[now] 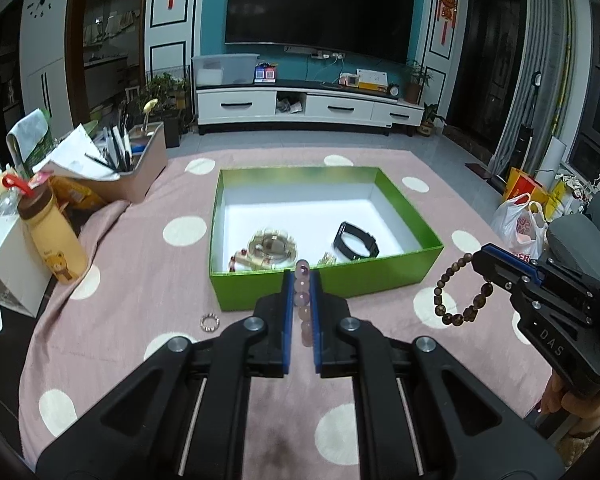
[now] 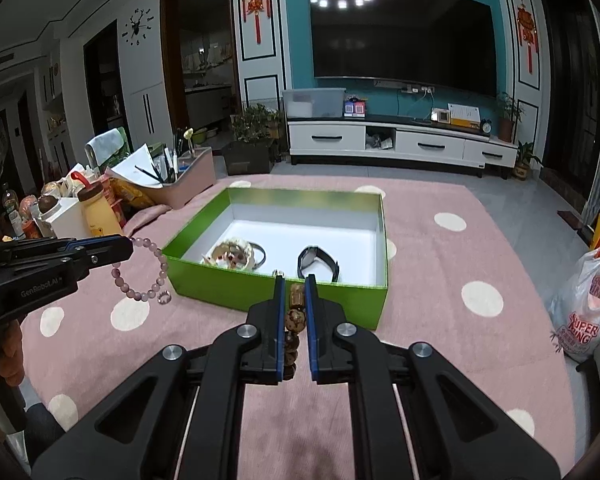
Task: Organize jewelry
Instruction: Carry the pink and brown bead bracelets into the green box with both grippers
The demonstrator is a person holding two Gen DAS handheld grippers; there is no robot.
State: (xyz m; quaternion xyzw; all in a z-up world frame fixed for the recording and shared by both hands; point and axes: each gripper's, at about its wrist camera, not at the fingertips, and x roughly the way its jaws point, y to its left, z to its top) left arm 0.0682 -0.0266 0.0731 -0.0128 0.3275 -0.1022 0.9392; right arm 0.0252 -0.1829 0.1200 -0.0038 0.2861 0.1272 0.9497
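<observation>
Above the pink desk, short of the green box (image 1: pixel 324 280), the left gripper (image 1: pixel 302 280) is clamping a pink bead bracelet (image 2: pixel 140 276) while the right gripper (image 2: pixel 292 284) is pinching a brown bead bracelet (image 1: pixel 458 292). Both are dangling outside the box, so an early release is risking a drop onto the cloth, and a swinging loop is likely catching the box's near wall.

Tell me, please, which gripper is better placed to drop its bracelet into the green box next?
Probably left: the left gripper holds the pink bracelet at the green box wall; the right gripper's brown bracelet hangs off to its side.
</observation>
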